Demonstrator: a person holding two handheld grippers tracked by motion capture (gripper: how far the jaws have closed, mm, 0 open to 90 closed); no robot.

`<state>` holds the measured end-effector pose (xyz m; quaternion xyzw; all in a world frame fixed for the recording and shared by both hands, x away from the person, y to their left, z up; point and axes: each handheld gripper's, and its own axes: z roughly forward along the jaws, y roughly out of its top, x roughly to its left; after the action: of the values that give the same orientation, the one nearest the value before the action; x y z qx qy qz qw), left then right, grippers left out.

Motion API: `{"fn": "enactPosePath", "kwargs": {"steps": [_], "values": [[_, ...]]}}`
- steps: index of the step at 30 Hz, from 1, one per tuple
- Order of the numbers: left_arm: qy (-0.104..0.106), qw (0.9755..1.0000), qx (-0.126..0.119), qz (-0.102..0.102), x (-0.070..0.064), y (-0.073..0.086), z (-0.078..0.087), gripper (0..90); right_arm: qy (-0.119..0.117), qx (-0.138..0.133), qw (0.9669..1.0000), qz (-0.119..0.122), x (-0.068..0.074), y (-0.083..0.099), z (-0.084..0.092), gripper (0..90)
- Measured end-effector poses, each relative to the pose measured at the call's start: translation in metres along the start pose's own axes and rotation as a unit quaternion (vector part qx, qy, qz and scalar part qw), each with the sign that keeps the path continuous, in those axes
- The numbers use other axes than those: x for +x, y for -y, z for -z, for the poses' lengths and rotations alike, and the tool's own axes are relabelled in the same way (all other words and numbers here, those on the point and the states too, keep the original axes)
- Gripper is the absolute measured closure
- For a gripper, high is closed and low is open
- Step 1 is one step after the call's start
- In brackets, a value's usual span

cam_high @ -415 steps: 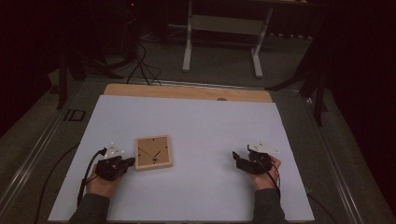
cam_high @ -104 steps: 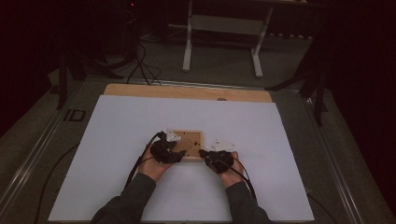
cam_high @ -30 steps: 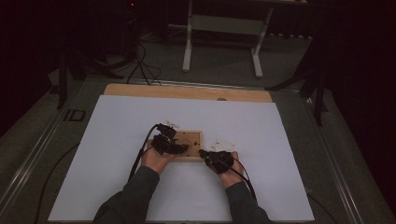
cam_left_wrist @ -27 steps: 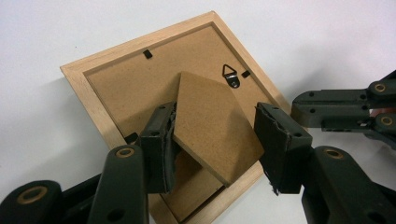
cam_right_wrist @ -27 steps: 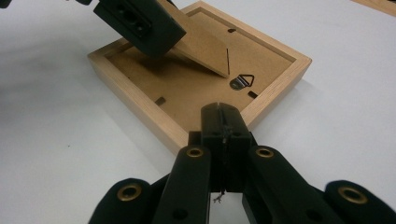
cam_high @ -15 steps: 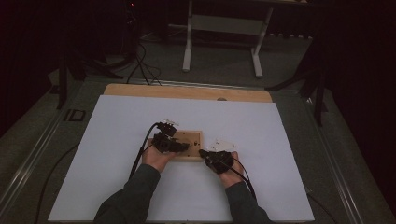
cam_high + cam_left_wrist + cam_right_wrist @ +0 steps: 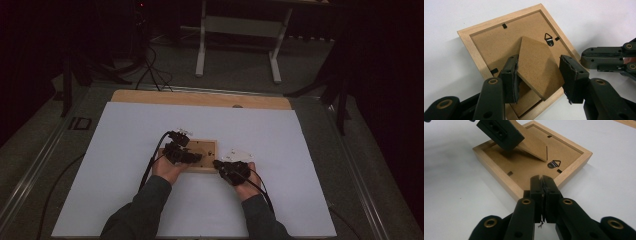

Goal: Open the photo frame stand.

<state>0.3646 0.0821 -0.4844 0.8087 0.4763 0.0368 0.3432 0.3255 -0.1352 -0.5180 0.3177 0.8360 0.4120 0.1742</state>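
A light wooden picture frame lies face down mid-table, its brown backing board up. Its stand flap is lifted off the backing. My left gripper is shut on that flap, a pad against each side edge; its jaws have just been closing slightly. Seen from the right gripper view, one left jaw sits over the raised flap. My right gripper is shut, having eased only a hair, with nothing between the jaws and its tips at the frame's near rim. From above, the left gripper and right gripper meet at the frame.
A metal triangle hanger sits on the backing. The frame rests on a large white sheet, with a wooden table strip along the far edge. Cables and a stand's legs are on the floor beyond.
Since the earliest frame both hands have come in from the table's sides to the frame, which now lies further right. Over the last second nothing has visibly moved.
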Motion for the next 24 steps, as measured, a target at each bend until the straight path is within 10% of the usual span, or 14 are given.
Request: {"fn": "enactPosePath", "kwargs": {"steps": [24], "values": [[-0.023,0.9991,-0.015,-0.032,-0.010,0.002,0.003,52.8,0.000,-0.020,0.9996,-0.021,-0.013,-0.008,0.018,67.8]]}}
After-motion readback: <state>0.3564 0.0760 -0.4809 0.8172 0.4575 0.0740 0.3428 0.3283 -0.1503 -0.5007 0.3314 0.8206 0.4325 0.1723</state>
